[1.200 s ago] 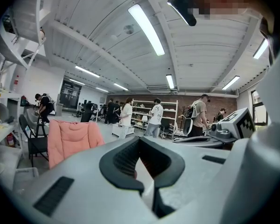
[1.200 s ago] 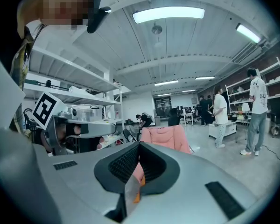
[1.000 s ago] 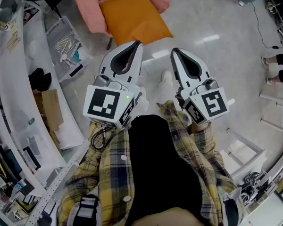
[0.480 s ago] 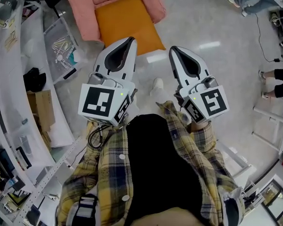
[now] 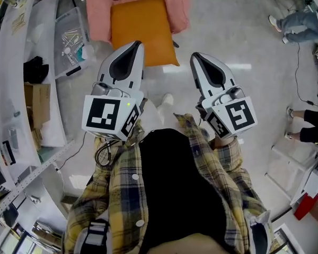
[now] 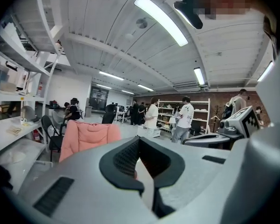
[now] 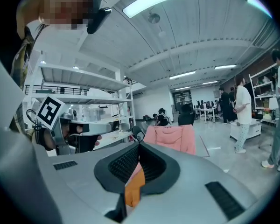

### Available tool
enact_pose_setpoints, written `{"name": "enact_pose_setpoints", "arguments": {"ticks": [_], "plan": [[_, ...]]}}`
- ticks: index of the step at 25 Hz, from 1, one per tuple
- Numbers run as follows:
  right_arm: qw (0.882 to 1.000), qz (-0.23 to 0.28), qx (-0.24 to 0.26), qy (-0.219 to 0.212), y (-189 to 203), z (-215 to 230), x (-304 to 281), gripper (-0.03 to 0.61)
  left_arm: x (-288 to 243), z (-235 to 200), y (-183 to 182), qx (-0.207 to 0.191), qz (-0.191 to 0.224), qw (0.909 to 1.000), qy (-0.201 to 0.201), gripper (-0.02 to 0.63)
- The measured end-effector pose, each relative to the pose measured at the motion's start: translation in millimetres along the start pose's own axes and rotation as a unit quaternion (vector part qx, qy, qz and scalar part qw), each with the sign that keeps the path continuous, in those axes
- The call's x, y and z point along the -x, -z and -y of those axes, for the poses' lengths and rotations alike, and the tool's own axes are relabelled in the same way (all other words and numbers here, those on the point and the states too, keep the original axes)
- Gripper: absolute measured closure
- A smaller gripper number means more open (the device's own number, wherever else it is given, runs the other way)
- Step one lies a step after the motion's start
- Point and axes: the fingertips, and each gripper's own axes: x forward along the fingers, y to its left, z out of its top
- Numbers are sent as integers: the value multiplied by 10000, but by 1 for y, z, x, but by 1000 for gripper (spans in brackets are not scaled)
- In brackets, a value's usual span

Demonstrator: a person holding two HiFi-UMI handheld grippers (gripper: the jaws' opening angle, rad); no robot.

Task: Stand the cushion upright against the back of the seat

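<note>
An orange cushion (image 5: 140, 28) lies flat on the seat of a pink padded chair (image 5: 175, 4) at the top of the head view. Both grippers are held out level in front of the person, short of the chair. The left gripper (image 5: 135, 45) is shut and empty, its tip overlapping the cushion's near edge in the picture. The right gripper (image 5: 195, 57) is shut and empty, just right of the cushion's near corner. The left gripper view shows the chair back (image 6: 88, 134) beyond the left gripper (image 6: 139, 141). In the right gripper view the cushion (image 7: 134, 188) shows through the slit of the right gripper (image 7: 139, 146).
White shelving runs down the left, with a clear bin of small parts (image 5: 69, 41) and a cardboard box (image 5: 32, 110) on the floor beside it. A person's legs (image 5: 302, 23) and cables lie at the right. Several people (image 6: 184, 118) stand far behind the chair.
The chair and cushion have swung from the upper left to the top centre of the head view. Both grippers, still shut, have come closer to the cushion's near edge.
</note>
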Motion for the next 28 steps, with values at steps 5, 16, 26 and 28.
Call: {"name": "enact_pose_setpoints", "arguments": {"ticks": [5, 16, 26, 28], "plan": [[9992, -184, -61, -360, 12, 10, -17, 560, 7, -17, 13, 113, -143, 9984, -543, 612], [9965, -562, -119, -608, 31, -2, -102, 561, 10, -104, 30, 381, -354, 9936, -1002, 612], [9969, -727, -195, -244, 31, 8, -194, 561, -46, -186, 28, 249, -594, 9964, -560, 612], [9969, -750, -214, -135, 32, 12, -206, 560, -56, -197, 26, 203, -638, 9967, -452, 612]]}}
